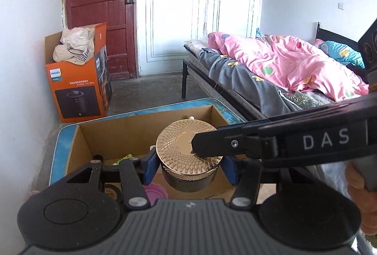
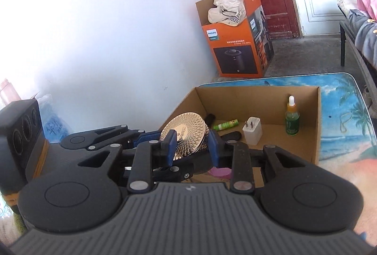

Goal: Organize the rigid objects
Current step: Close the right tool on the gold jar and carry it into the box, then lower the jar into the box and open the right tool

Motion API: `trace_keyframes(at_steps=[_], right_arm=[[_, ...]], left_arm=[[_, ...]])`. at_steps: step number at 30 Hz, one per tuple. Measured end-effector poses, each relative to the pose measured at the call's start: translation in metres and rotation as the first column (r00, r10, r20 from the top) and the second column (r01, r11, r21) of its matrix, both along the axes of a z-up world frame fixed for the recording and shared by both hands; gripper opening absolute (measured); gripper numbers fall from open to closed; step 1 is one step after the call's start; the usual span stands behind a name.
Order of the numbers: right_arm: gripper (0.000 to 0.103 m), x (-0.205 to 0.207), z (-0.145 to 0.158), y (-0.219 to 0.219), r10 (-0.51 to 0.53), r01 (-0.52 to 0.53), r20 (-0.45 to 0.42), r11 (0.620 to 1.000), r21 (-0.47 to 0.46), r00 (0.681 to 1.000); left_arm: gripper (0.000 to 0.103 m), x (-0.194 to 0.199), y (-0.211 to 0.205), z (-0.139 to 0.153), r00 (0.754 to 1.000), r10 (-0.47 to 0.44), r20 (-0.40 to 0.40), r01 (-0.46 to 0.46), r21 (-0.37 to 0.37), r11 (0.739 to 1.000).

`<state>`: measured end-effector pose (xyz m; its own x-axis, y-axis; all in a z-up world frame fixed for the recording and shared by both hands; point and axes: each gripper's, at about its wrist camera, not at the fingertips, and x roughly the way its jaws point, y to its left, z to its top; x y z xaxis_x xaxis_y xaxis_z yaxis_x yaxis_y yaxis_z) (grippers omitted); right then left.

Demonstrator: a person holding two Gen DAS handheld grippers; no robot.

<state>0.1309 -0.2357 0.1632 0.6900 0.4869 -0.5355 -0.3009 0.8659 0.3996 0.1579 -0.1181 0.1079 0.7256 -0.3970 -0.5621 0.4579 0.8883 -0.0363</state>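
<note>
A round dark jar with a patterned gold lid [image 1: 186, 144] hangs over the near part of an open cardboard box [image 1: 84, 137]. My left gripper [image 1: 188, 165] is shut on the jar's body, a blue pad on each side. My right gripper [image 1: 200, 139] reaches in from the right, one fingertip resting on the lid's middle. In the right wrist view the right gripper [image 2: 192, 146] has its pads apart, with the gold lid [image 2: 188, 130] showing through the gap and neither pad pressing on it. The left gripper's arm [image 2: 99, 137] lies to its left.
In the box [image 2: 315, 125] are a green dropper bottle [image 2: 292, 118], a white plug [image 2: 252, 133], a green tube [image 2: 226, 125] and a purple lid [image 2: 220, 171]. The box sits on a beach-print table [image 2: 341, 113]. An orange carton [image 1: 77, 90] stands by the wall, a bed [image 1: 282, 71] at right.
</note>
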Motion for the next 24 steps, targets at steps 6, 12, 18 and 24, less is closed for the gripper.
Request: trace_keyframes(at_steps=[6, 12, 18, 24], right_arm=[[0.031, 0.069, -0.020, -0.016, -0.011, 0.003, -0.159, 0.999, -0.052, 0.987], [0.032, 0.123, -0.063, -0.018, -0.013, -0.014, -0.316, 0.996, -0.084, 0.949], [0.032, 0.153, -0.086, -0.016, 0.001, -0.044, -0.396, 0.994, -0.101, 0.918], [0.032, 0.172, -0.102, -0.013, 0.010, -0.061, -0.442, 0.993, -0.102, 0.897]], left_arm=[[0.057, 0.066, -0.014, -0.029, 0.986, 0.004, -0.166, -0.004, -0.004, 1.000], [0.057, 0.111, -0.021, -0.068, 0.947, 0.023, -0.320, -0.014, 0.031, 0.999], [0.057, 0.140, -0.022, -0.092, 0.907, 0.055, -0.416, -0.042, 0.040, 0.998], [0.057, 0.155, -0.025, -0.105, 0.878, 0.087, -0.471, -0.068, 0.059, 0.996]])
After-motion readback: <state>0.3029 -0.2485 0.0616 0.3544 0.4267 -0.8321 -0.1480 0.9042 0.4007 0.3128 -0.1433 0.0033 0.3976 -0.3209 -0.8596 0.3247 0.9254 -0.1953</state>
